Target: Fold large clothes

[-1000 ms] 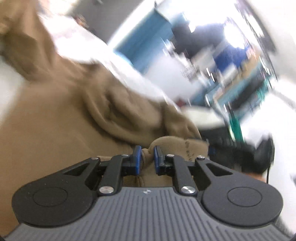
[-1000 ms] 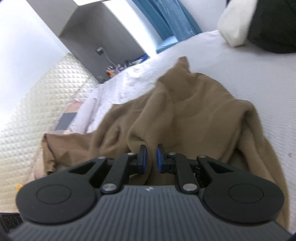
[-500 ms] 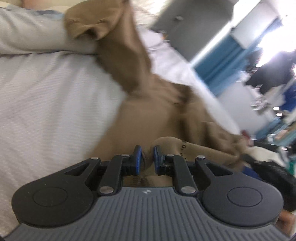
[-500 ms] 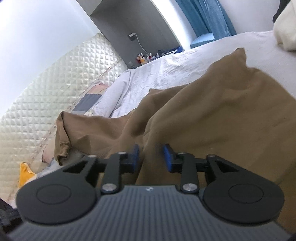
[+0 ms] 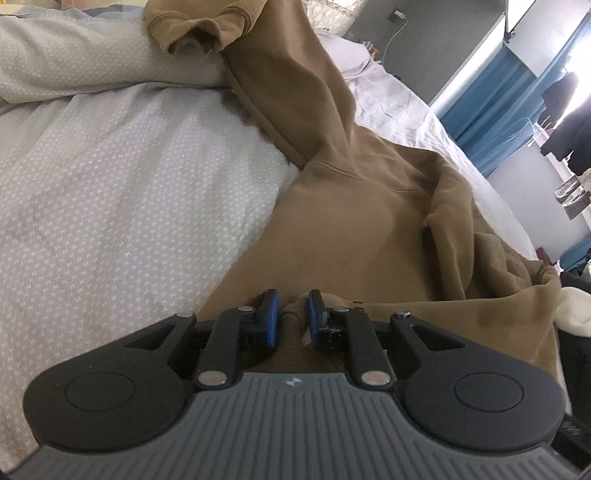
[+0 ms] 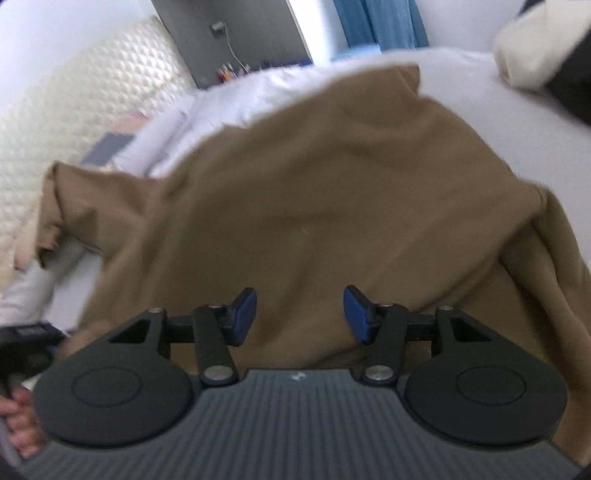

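Note:
A large brown sweatshirt (image 5: 362,192) lies spread over a white bed (image 5: 110,166), one sleeve cuff (image 5: 199,26) stretched up onto the pillow. My left gripper (image 5: 291,314) is shut on a bunched edge of the sweatshirt, brown cloth pinched between its blue pads. In the right wrist view the same sweatshirt (image 6: 314,192) lies broad and flat below my right gripper (image 6: 300,314). Its jaws are opening, with nothing pressed between the blue pads, only cloth lying beneath them.
A pillow (image 5: 74,66) lies at the head of the bed, under the cuff. A quilted headboard (image 6: 74,107) stands at the left, with blue curtains (image 6: 384,22) and a grey wall panel (image 6: 236,33) behind. A cream and dark cushion (image 6: 535,62) sits at the far right. The left hand's fingers (image 6: 18,424) show at the lower left.
The right gripper has let go of the sweatshirt and spread its jaws wide, sinking toward the cloth. The left gripper, still shut on the cloth, has swung and dropped toward the bed.

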Tool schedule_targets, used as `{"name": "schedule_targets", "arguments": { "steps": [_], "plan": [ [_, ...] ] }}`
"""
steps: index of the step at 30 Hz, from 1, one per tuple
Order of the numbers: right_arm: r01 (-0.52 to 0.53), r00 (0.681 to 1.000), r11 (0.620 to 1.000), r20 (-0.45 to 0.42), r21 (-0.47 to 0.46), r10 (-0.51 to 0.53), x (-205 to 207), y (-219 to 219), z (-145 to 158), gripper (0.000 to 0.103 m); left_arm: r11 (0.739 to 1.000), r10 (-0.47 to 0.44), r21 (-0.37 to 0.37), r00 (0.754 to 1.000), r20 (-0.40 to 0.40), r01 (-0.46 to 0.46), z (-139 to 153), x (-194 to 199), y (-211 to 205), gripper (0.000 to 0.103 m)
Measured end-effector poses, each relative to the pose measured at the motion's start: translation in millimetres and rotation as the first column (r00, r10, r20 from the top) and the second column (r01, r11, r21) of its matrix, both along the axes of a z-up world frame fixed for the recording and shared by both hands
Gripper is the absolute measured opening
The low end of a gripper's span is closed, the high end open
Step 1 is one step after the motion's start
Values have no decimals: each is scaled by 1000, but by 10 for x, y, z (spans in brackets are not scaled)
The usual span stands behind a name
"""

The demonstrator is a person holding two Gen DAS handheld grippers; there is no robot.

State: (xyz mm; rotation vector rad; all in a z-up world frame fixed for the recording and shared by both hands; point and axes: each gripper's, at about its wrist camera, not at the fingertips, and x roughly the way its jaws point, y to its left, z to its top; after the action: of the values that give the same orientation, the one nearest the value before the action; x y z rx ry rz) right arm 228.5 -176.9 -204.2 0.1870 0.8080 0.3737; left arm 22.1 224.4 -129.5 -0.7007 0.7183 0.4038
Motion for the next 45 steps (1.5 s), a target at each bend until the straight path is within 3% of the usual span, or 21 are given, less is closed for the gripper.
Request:
{"name": "schedule_targets", "arguments": {
  "steps": [2, 4, 5, 10, 16, 19, 23, 28, 33, 38, 41, 45],
  "plan": [
    [-7, 1000, 1000, 2, -11, 7, 16, 14, -66, 54, 1000, -5, -3, 1000, 20, 5, 40, -32, 0, 26],
    [-6, 1000, 1000, 9, -30, 6, 3, 44, -61, 54, 1000, -9, 4, 998, 60, 9, 125, -78, -17, 48],
    [-5, 1000, 999, 11, -37, 5, -4, 56, -48, 54, 1000, -9, 10, 996, 88, 9, 167, -111, -19, 52],
    [-18, 1000, 999, 16, -43, 19, -46, 60, -3, 54, 995, -69, 89, 973, 221, 50, 445, -331, -201, 54],
    [-6, 1000, 1000, 20, -9, 6, -112, 50, 129, 55, 962, -251, 181, 922, 294, 205, 585, -311, -604, 54],
    [-21, 999, 1000, 34, 12, 21, -159, 66, 196, 56, 939, -331, 184, 905, 266, 290, 562, -232, -784, 52],
    [-74, 996, 997, 50, 24, 73, -245, 167, 258, 56, 913, -379, 197, 922, 84, 358, 353, -87, -974, 40],
    [-152, 987, 988, 51, -20, 153, -366, 391, 221, 55, 908, -387, 165, 922, -25, 386, 141, -15, -1012, 39],
    [-179, 984, 978, 1, -105, 180, -290, 551, -107, 54, 917, -379, 134, 926, -6, 376, 74, -16, -979, 39],
    [-164, 986, 979, 12, -123, 167, -291, 600, -89, 56, 936, -339, 116, 939, 55, 331, 204, -89, -837, 40],
    [-169, 985, 975, 19, -142, 174, -326, 610, -54, 55, 948, -297, 139, 952, 75, 285, 364, -132, -719, 42],
    [-163, 986, 979, 17, -123, 167, -336, 582, -9, 54, 946, -237, 246, 968, 80, 211, 668, -117, -569, 50]
  ]
}}
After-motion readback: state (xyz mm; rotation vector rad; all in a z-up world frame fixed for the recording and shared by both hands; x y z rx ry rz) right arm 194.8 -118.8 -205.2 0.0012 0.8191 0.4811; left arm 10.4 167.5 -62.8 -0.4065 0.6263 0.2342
